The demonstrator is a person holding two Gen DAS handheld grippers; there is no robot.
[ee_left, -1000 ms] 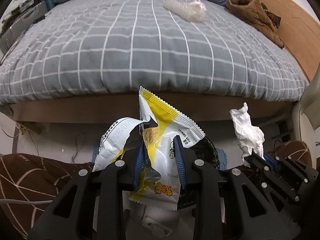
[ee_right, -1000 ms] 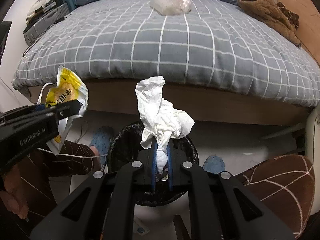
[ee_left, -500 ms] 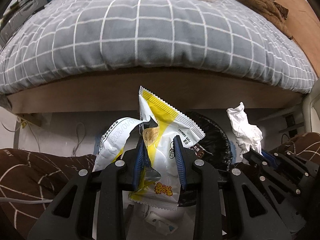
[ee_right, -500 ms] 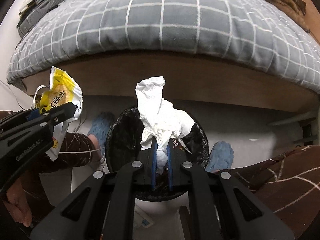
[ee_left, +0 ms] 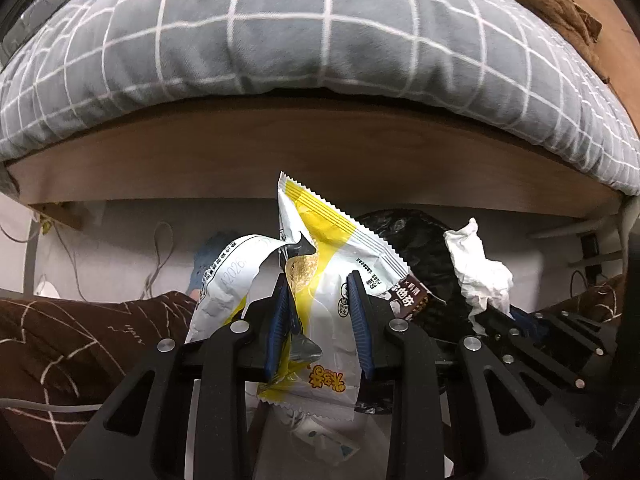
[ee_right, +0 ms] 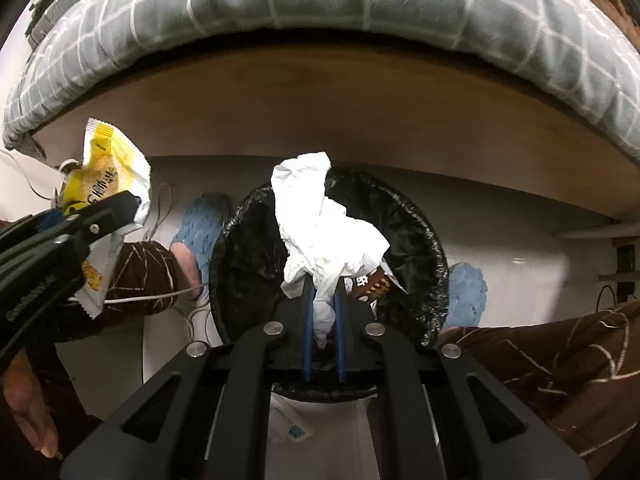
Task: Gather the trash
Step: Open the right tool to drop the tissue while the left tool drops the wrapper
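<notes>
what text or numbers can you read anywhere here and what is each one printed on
"A2026": start of a date stamp on the yellow and white snack wrapper; the rest is curled away.
"GenRobot": embossed on the black left gripper, partly cut off.
Chinese characters on the snack wrapper and on the brown wrapper in the black-lined bin: too distorted to read.

Trash bin (ee_right: 416, 224) interior mostly hidden behind tissue (ee_right: 320, 220); brown wrapper (ee_right: 372, 284) inside bin partly covered, print unreadable.
</notes>
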